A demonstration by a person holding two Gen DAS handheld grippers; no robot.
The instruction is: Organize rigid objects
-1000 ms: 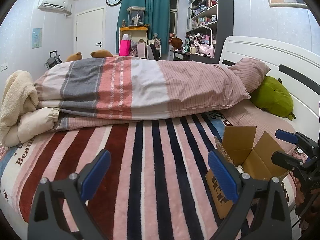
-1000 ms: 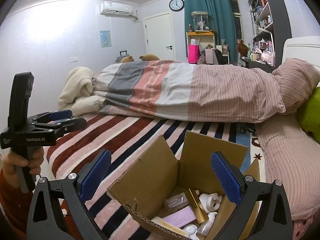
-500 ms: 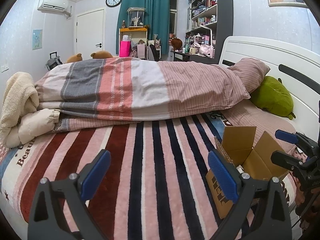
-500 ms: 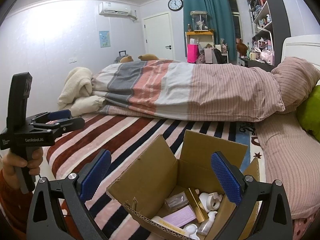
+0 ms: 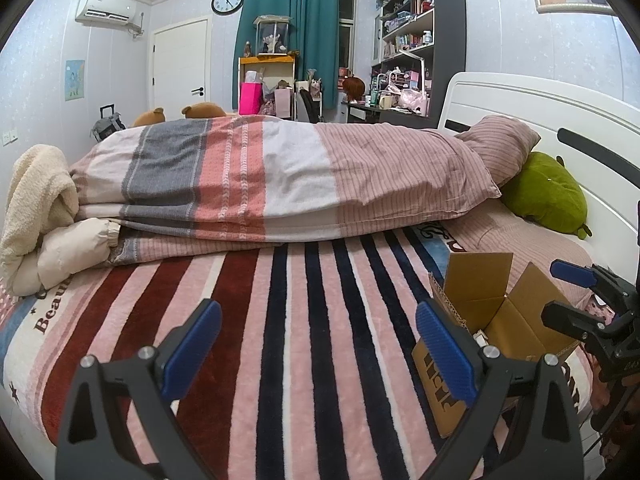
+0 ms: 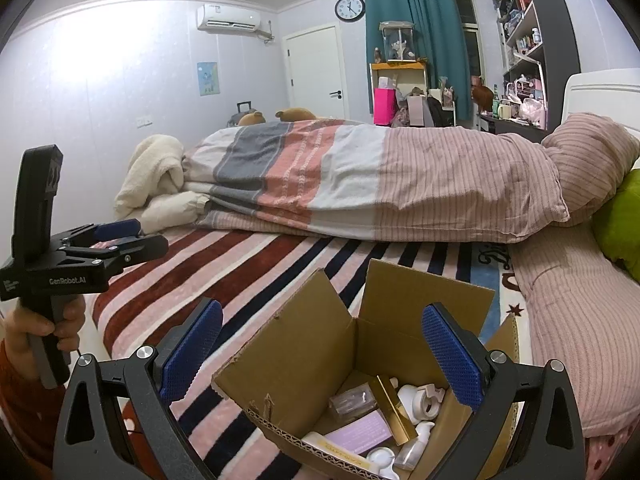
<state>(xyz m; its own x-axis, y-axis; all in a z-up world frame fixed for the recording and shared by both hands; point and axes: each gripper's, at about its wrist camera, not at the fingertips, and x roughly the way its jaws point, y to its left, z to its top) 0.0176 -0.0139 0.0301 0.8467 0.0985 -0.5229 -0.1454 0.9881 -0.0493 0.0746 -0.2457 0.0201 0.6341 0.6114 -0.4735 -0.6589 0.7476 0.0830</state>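
Little has shifted since the earlier frames. Both claws, left claw point(image 5: 318, 344) and right claw point(image 6: 322, 350), are held wide open, empty. Sorting is judged unstarted; bottles point(image 6: 416, 398) (lower right) lie in the box point(image 6: 304, 344) on the bed point(image 5: 280, 340); reaching in comes next.

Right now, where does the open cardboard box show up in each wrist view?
Left wrist view: the cardboard box sits at lower right on the striped blanket, partly behind the left gripper, contents barely visible.
Right wrist view: the box is at bottom centre, under the right gripper, with bottles and small packages visible inside.
Shared landmark: the wall clock beside the teal curtain.
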